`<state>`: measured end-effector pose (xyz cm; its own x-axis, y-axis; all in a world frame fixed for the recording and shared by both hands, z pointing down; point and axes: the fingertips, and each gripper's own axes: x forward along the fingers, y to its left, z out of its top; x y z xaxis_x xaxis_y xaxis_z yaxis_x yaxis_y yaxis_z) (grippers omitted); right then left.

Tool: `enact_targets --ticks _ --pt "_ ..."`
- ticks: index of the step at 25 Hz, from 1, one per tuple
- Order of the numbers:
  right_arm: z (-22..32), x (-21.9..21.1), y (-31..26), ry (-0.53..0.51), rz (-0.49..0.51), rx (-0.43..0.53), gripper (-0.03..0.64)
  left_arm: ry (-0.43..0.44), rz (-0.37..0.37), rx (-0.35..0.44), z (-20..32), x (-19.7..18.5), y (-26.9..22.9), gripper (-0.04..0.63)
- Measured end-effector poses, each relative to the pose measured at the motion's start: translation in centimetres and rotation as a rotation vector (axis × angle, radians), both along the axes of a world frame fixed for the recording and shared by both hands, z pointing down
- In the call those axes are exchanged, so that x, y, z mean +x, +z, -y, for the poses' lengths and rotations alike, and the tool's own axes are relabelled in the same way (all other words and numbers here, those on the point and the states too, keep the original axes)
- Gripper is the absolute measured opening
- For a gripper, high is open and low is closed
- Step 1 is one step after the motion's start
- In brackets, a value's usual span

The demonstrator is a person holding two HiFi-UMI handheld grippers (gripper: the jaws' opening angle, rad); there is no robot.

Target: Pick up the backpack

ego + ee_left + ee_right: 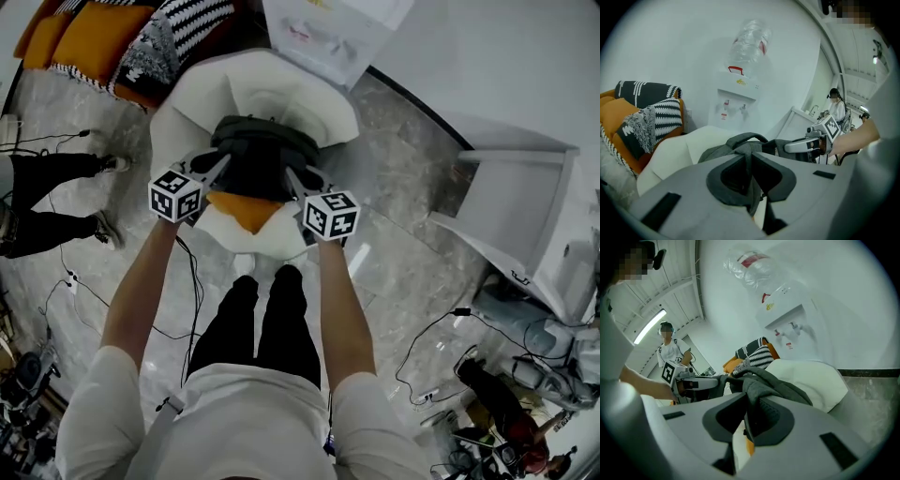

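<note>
A dark grey backpack hangs just above the seat of a white armchair, held from both sides. My left gripper is shut on grey fabric at the backpack's left side. In the left gripper view that fabric is pinched between its jaws. My right gripper is shut on the backpack's right side. Grey cloth fills the gap between its jaws. Each gripper view shows the other gripper across the bag. An orange cushion lies on the seat under the bag.
A water dispenser stands behind the armchair. Striped and orange cushions lie at the back left. A white cabinet stands to the right. Cables run over the marble floor. Another person's legs are at the left.
</note>
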<state>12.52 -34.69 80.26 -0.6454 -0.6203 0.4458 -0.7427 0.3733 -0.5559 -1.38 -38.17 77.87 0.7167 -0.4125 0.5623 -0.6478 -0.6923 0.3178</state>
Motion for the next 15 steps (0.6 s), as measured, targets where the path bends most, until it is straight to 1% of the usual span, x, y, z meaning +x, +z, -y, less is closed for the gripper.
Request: enact_targets --ticks 5,10,15 --pt "-0.7 -1.1 -1.7 -0.029 -0.01 0.001 0.047 -0.028 0.0 -0.009 -1.5 -1.5 -1.7 0.031" --pt "-1.3 -1.9 -3.9 -0.05 -0.019 0.01 0.047 -0.056 -0.015 -0.009 -2.8 -2.6 -3.6 0.031" --pt "-2.3 -2.5 -7.2 -0.064 -0.033 0.027 0.048 -0.076 -0.039 -0.002 -4.3 -3.4 -6.6 0.031"
